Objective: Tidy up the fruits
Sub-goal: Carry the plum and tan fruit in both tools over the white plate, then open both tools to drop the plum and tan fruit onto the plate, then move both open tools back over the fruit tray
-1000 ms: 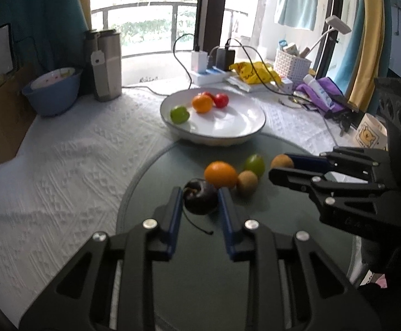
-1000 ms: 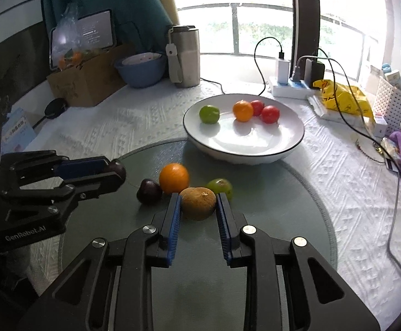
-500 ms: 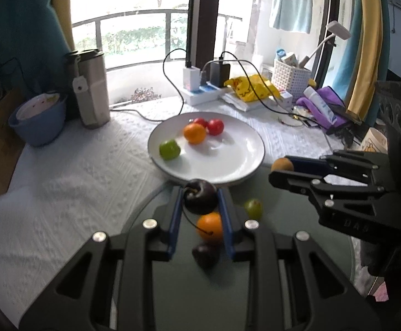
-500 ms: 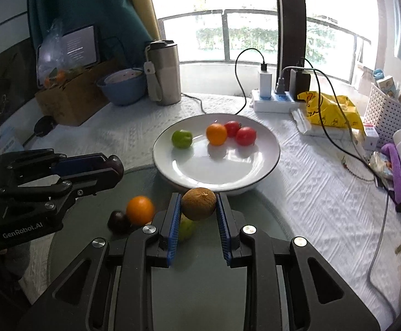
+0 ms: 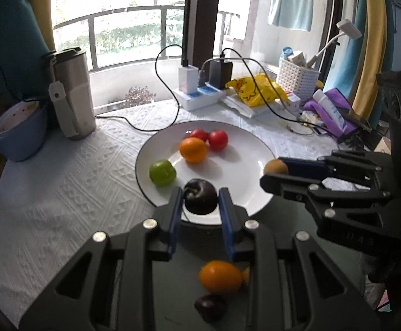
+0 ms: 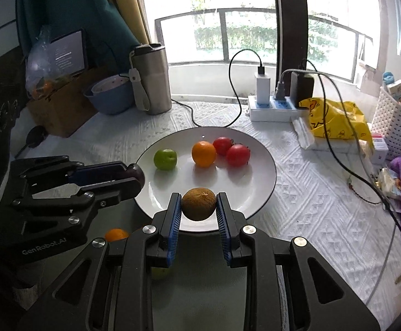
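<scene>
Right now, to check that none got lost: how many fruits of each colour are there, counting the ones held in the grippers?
red tomato: 2
orange: 2
green fruit: 2
dark plum: 2
brown kiwi: 1
Total: 9

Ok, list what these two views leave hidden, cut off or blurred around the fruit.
- Left wrist view: the orange near the bottom is motion-blurred, its outline smeared.
- Right wrist view: the same orange shows only as a sliver; the left gripper covers the rest.
- Right wrist view: a green fruit under the right gripper is mostly hidden by its frame.
- Either view: whether the plum and the kiwi clear the white plate cannot be told.
</scene>
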`<state>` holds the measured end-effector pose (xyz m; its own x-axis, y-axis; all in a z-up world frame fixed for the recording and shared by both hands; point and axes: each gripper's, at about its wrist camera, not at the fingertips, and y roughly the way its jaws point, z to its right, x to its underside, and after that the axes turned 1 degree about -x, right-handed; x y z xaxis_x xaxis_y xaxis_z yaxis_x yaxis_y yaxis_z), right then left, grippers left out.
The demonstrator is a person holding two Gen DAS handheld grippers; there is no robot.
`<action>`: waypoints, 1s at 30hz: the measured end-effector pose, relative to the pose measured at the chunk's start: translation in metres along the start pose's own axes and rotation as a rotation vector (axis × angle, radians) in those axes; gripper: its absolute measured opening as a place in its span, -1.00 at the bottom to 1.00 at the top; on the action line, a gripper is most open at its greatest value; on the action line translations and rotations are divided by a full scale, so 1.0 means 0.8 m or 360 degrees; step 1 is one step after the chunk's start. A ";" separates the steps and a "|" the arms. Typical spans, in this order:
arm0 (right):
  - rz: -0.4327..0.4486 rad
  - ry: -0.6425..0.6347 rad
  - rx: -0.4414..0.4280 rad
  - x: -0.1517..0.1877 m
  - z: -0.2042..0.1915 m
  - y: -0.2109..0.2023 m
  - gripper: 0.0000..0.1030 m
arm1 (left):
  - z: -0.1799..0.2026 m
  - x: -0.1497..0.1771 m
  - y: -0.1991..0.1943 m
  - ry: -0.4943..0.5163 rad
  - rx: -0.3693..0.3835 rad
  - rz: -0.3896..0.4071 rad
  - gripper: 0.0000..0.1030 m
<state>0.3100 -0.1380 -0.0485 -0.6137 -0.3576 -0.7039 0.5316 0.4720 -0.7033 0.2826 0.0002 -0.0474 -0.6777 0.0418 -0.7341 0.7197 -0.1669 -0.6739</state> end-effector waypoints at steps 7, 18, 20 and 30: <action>-0.0044 0.0013 -0.0009 0.001 0.003 0.014 -0.47 | -0.006 -0.004 0.015 -0.0017 0.0007 -0.0040 -0.45; -0.0052 0.0044 0.0047 0.003 0.004 0.008 -0.46 | -0.013 -0.003 0.008 -0.0073 -0.0036 -0.0054 -0.41; -0.0044 0.0050 0.0055 0.004 0.003 0.003 -0.46 | -0.015 -0.001 0.001 -0.0089 -0.0041 -0.0039 -0.40; -0.0022 0.0034 0.0056 0.019 -0.014 -0.021 -0.46 | -0.020 0.023 -0.031 -0.0130 -0.0072 0.0003 -0.27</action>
<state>0.2849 -0.1423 -0.0464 -0.6331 -0.3467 -0.6921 0.5430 0.4382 -0.7163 0.2547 0.0207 -0.0453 -0.6851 -0.0394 -0.7274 0.7258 -0.1222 -0.6770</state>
